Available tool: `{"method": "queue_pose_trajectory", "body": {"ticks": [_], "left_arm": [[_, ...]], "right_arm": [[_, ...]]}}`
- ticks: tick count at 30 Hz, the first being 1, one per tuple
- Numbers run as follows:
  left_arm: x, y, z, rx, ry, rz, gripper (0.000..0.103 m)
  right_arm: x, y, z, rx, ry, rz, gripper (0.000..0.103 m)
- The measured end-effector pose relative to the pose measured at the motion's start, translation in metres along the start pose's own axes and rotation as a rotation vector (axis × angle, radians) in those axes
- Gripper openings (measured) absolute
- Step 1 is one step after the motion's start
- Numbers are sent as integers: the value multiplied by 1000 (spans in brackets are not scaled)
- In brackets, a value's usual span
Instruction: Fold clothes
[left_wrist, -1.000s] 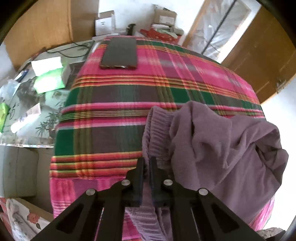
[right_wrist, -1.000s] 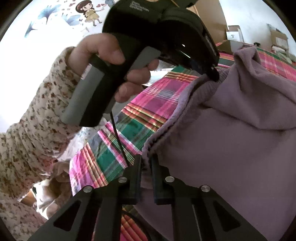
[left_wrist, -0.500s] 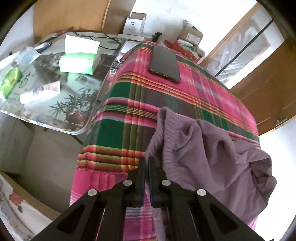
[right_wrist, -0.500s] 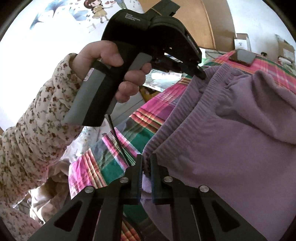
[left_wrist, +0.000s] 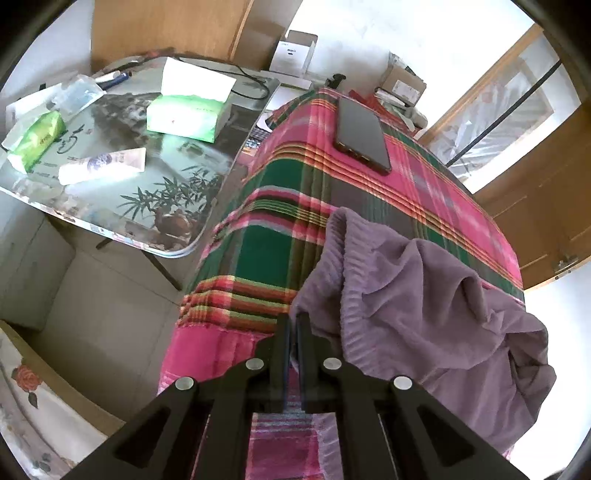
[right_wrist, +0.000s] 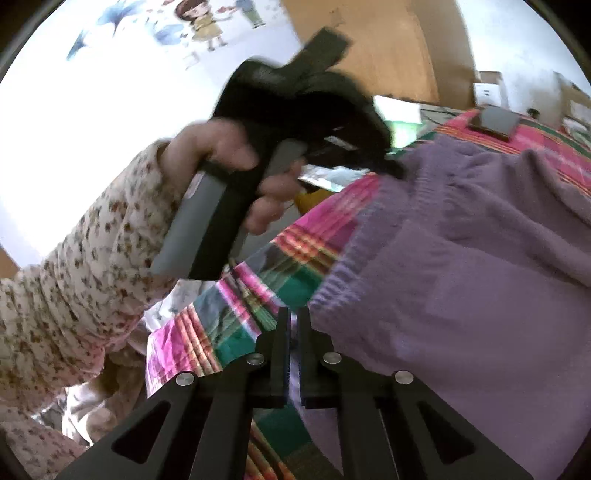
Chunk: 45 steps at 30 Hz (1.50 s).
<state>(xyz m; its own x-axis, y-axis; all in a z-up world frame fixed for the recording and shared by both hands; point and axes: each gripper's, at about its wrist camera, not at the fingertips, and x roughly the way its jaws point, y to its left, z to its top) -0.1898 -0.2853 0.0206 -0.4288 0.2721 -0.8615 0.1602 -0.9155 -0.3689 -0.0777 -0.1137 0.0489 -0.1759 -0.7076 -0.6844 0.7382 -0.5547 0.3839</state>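
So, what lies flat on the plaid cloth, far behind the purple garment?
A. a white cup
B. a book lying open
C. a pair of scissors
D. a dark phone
D: a dark phone lies flat on the plaid cloth, beyond the purple garment.

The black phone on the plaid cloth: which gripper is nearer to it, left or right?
Left. The left gripper pinches the purple garment at the edge on the black phone's side. The right gripper grips the same ribbed hem farther from the phone.
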Motion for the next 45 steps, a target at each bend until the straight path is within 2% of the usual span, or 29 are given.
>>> {"method": "queue_pose_trajectory", "body": {"ticks": [4, 5, 7, 9, 11, 13, 17, 21, 25, 27, 29, 31, 32, 33, 34, 39, 45], "left_arm": [[-2, 3, -1, -31, 0, -18, 5], [-5, 0, -2, -10, -11, -2, 6], [-15, -8, -4, 37, -56, 86, 7], [-27, -10, -5, 32, -84, 106, 7], [-35, -12, -8, 28, -65, 51, 7], [-42, -17, -14, 43, -35, 4, 10], [-40, -32, -41, 132, 43, -20, 24], [-29, -46, -74, 178, 124, -27, 25], [-23, -48, -95, 153, 183, -75, 25], [-22, -49, -105, 149, 197, -84, 26], [-24, -52, -111, 166, 178, -78, 26], [-26, -51, -114, 156, 169, -72, 26], [-27, -50, -115, 139, 168, -71, 23], [-27, -48, -115, 124, 176, -69, 9], [-28, -48, -116, 120, 182, -85, 6], [-41, -33, -117, 65, 155, -149, 4], [-73, -1, -114, -5, 62, -187, 4]], "right_arm": [[-17, -22, -3, 96, -40, -53, 8], [-19, -24, -5, 108, -44, -69, 9], [-25, -29, -9, 126, -55, -94, 9], [-31, -31, -15, 129, -58, -110, 10], [-36, -32, -18, 122, -56, -115, 11], [-38, -31, -21, 96, -41, -135, 17], [-47, -33, -29, 79, -23, -163, 18], [-62, -38, -38, 112, -29, -175, 21], [-73, -36, -50, 139, -40, -169, 23], [-75, -34, -55, 143, -38, -171, 23], [-75, -34, -58, 153, -36, -169, 24], [-73, -35, -60, 168, -35, -169, 24], [-72, -36, -61, 178, -34, -168, 24], [-72, -37, -61, 185, -34, -165, 24], [-71, -37, -62, 190, -34, -162, 24], [-71, -36, -66, 197, -33, -159, 24], [-82, -36, -67, 211, -61, -156, 24]]}}
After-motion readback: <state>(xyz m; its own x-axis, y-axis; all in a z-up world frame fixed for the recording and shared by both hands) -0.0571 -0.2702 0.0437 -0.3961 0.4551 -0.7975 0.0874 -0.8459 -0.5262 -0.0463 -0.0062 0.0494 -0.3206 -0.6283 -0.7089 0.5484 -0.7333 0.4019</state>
